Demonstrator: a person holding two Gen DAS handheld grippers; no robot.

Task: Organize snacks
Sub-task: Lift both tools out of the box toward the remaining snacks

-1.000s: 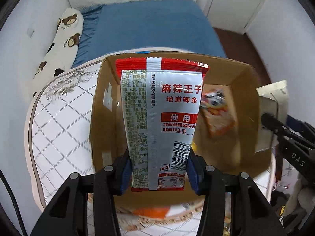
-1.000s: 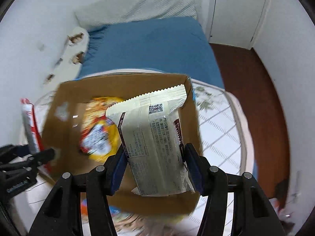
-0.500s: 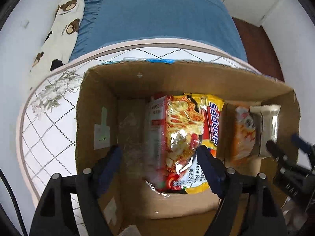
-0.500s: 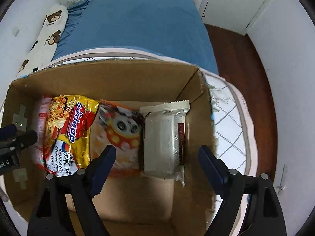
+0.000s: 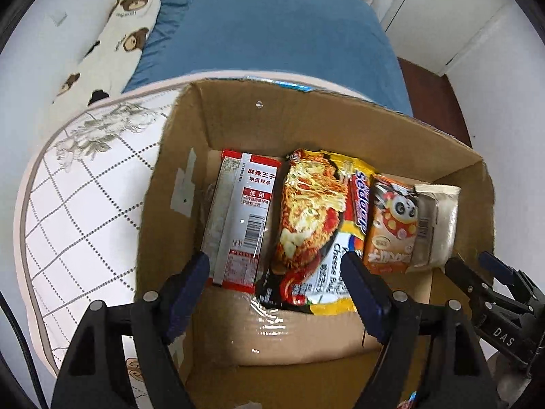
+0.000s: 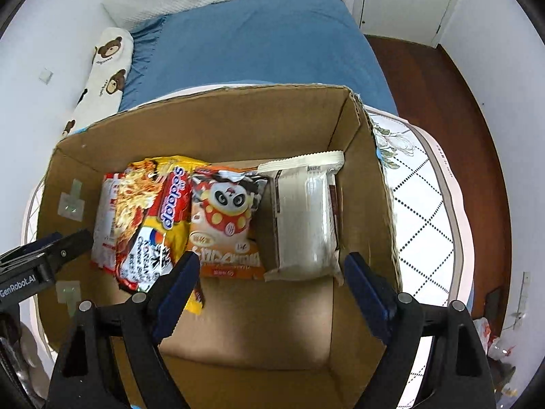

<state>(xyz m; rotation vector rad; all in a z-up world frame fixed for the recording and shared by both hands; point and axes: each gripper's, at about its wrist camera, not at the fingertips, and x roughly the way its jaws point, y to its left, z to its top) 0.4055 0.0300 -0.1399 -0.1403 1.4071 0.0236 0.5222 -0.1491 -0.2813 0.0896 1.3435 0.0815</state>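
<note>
An open cardboard box point(image 5: 238, 116) point(image 6: 218, 126) holds several snack packs side by side. From the left lie a red and silver spicy strip pack point(image 5: 240, 218), a yellow Sedaap noodle pack point(image 5: 316, 225) point(image 6: 150, 225), an orange panda snack bag point(image 5: 391, 225) point(image 6: 224, 218) and a pale wrapped pack point(image 5: 439, 221) point(image 6: 306, 218). My left gripper point(image 5: 276, 289) is open and empty above the box's near left part. My right gripper point(image 6: 272, 286) is open and empty above the near right part. Each gripper also shows at the edge of the other's view.
The box stands on a round table with a white quilted cloth point(image 5: 78, 204) point(image 6: 425, 211). Behind it is a bed with a blue sheet point(image 5: 265, 30), a bear-print bolster point(image 5: 112, 41) and a white wall. Brown floor point(image 6: 453, 102) lies at the right.
One second ago each gripper held a pack over the box. Both opened and let go; the red-silver pack and the pale pack now lie in the box. Both grippers have drawn back slightly.
</note>
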